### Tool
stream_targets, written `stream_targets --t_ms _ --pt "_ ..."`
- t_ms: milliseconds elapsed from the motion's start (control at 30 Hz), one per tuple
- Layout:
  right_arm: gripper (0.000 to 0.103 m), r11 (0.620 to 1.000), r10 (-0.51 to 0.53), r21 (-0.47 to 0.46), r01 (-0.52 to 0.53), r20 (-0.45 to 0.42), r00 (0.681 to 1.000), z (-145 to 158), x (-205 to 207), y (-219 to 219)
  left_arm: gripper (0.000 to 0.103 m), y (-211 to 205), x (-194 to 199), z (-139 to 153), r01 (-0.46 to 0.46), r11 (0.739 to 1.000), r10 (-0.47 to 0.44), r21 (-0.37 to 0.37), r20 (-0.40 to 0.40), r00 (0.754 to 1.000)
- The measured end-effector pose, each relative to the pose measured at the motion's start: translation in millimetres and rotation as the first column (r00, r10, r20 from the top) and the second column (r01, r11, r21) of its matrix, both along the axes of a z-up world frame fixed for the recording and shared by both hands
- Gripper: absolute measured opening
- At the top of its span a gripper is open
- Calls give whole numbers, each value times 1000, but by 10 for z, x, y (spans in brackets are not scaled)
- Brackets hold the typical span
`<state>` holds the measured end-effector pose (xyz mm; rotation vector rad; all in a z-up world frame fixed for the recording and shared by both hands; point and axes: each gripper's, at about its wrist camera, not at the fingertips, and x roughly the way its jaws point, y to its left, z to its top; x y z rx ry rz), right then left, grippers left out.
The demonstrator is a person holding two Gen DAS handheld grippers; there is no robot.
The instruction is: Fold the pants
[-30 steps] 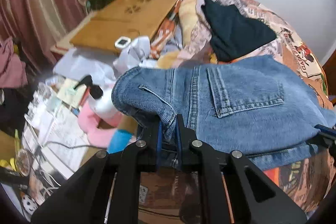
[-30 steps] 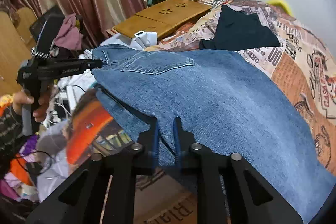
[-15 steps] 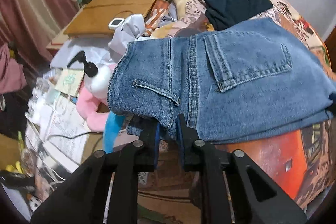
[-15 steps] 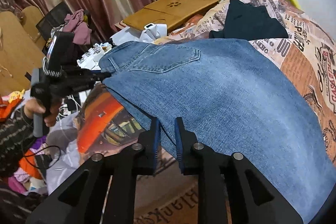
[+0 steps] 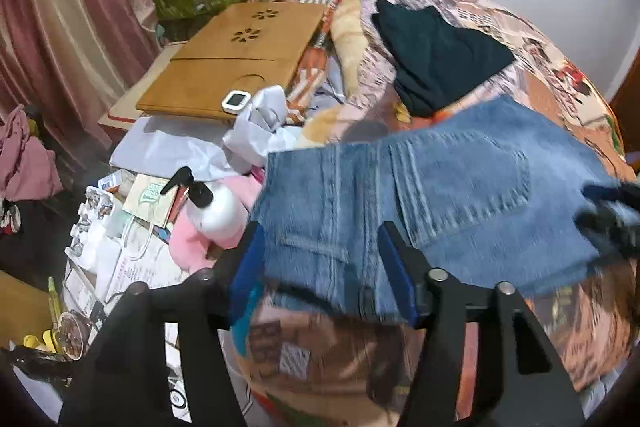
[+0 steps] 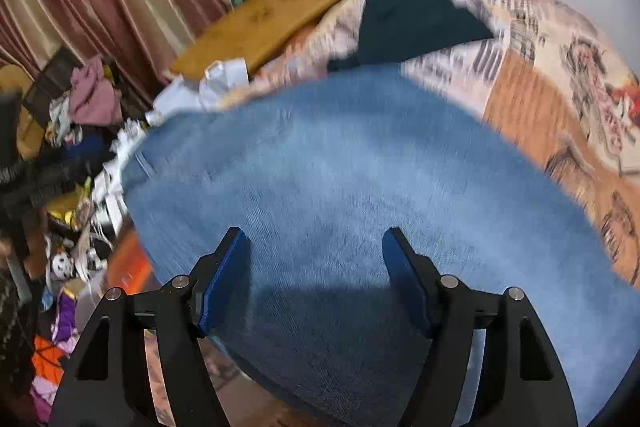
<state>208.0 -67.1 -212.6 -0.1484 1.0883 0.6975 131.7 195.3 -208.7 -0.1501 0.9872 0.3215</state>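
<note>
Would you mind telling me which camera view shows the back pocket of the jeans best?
The left wrist view: the back pocket on the jeans faces the camera whole, its stitched outline readable despite some blur. The right wrist view shows only plain, motion-blurred denim, with no pocket discernible.

I've let go with both: my left gripper [image 5: 320,267] and right gripper [image 6: 316,275], clamped on the jeans [image 5: 420,195] half a second ago, now stand spread wide above the denim.
</note>
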Motion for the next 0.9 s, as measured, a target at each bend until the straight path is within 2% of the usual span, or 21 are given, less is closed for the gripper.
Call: stream_targets --t_ms 33,100,233,267,333,467,600,733,800,900 --pt "70 1000 18 -13 -17 44 999 7 -77 10 64 41 45 -52 -27 1000 27 -13 -8 1000" --pt "72 999 35 -43 -32 71 997 26 -175 42 64 100 104 -185 -52 998 50 -46 -25 998" --pt "73 999 27 -36 -24 71 997 59 -166 -5 65 172 202 -637 -89 996 86 -20 -140 986" --pt "73 999 26 -30 -24 67 997 62 -147 -16 69 177 201 -721 -81 996 75 -33 -155 985" --pt "73 999 26 -25 -24 62 998 81 -154 -39 79 193 122 -805 -81 996 76 -34 -135 988" --pt "72 1000 20 -10 -19 60 998 139 -160 -157 79 164 64 -727 -52 998 47 -28 -155 987" --pt "73 1000 -8 -10 9 74 997 171 -100 -318 79 114 36 -624 -38 999 42 23 -175 984" --pt "73 997 -78 -6 79 78 994 174 -4 -566 79 51 61 -447 -40 999 39 -6 -156 987" --pt "73 994 -109 -8 110 61 992 151 51 -703 79 -45 125 -339 -24 1000 22 -14 -134 991" --pt "77 989 -150 -18 149 -24 988 -11 136 -979 79 -278 269 -186 24 1000 -23 13 -105 994"
